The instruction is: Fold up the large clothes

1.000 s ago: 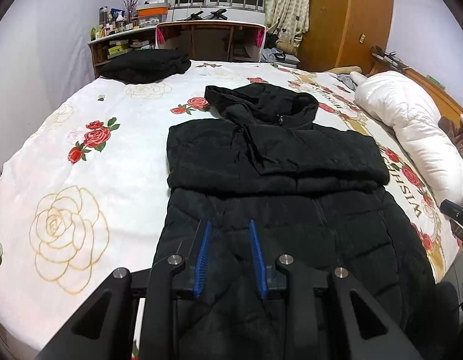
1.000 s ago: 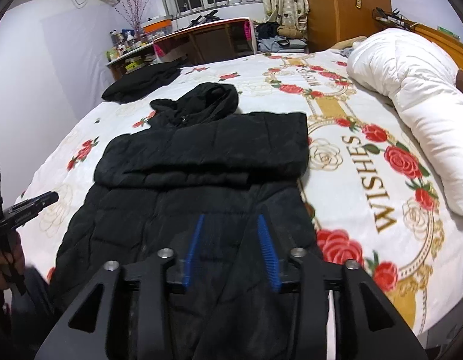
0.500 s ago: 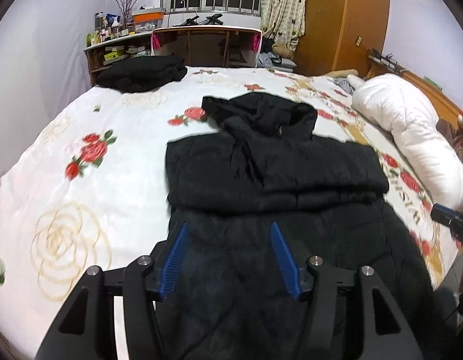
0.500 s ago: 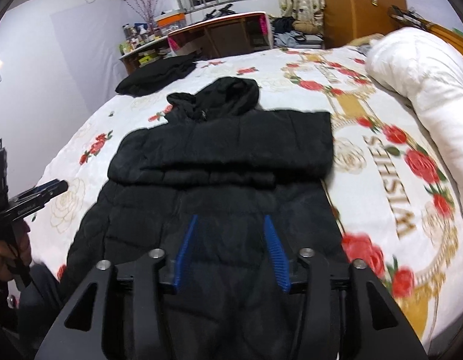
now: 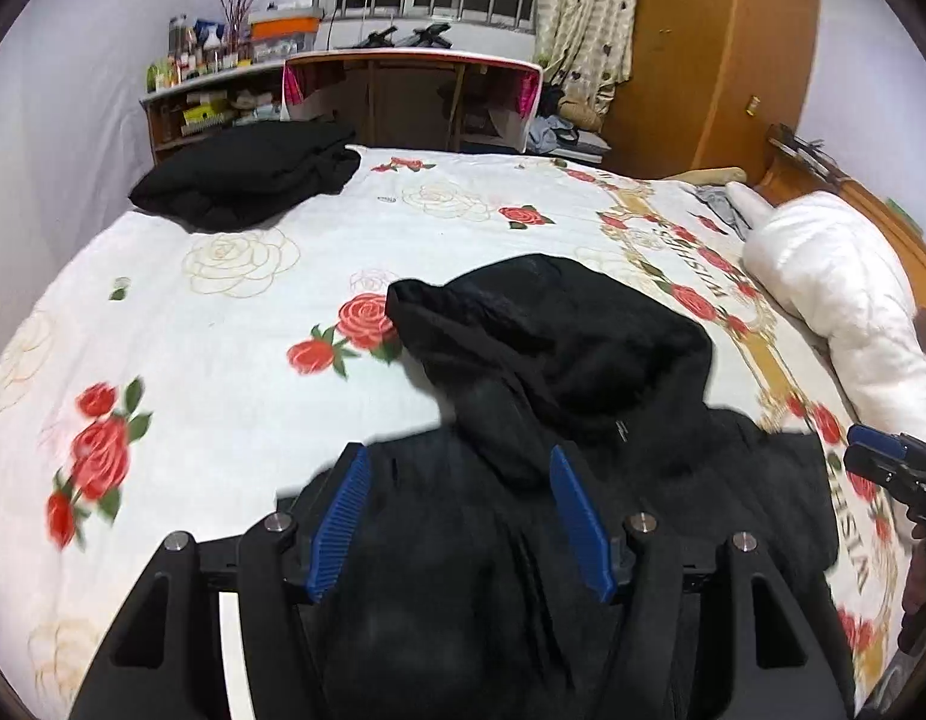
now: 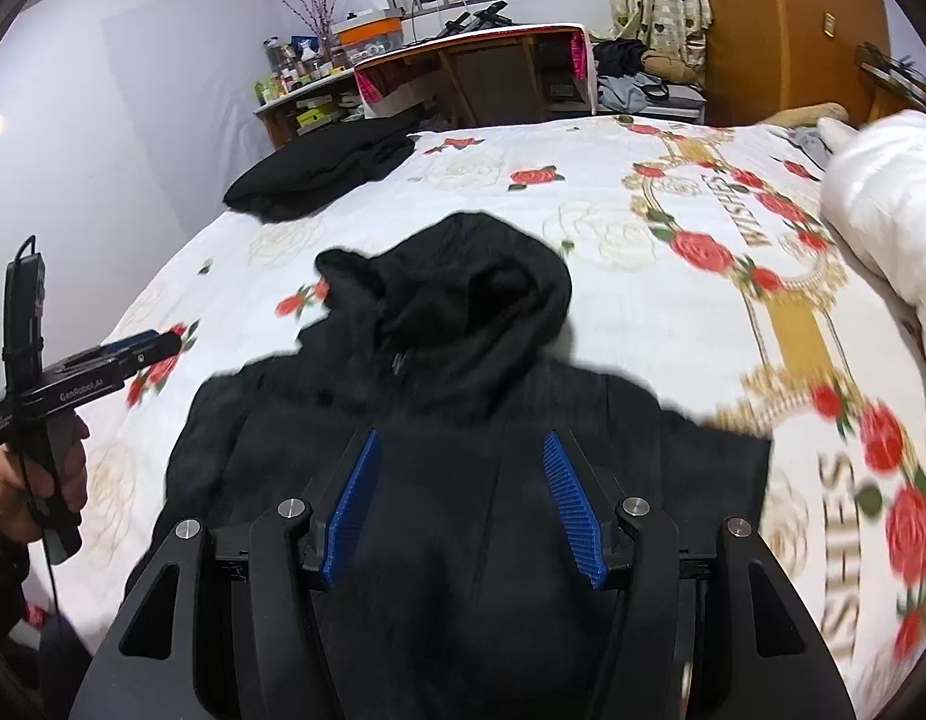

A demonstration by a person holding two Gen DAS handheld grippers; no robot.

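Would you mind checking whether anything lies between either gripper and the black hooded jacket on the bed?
Nothing visible does. The left gripper and right gripper both hang directly over the black hooded jacket, jaws opening with nothing held between them. The other folded black garment lies apart, at the bed's far corner.

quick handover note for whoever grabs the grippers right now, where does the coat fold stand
Left gripper: jaws opening, nothing between them.
Right gripper: likewise opening and empty.
Black hooded coat lies on the floral bedspread, hood spread flat toward the desk.
Another folded black garment sits at the bed's far corner.
Left to do: hood not yet folded in; compact and stack the coat.
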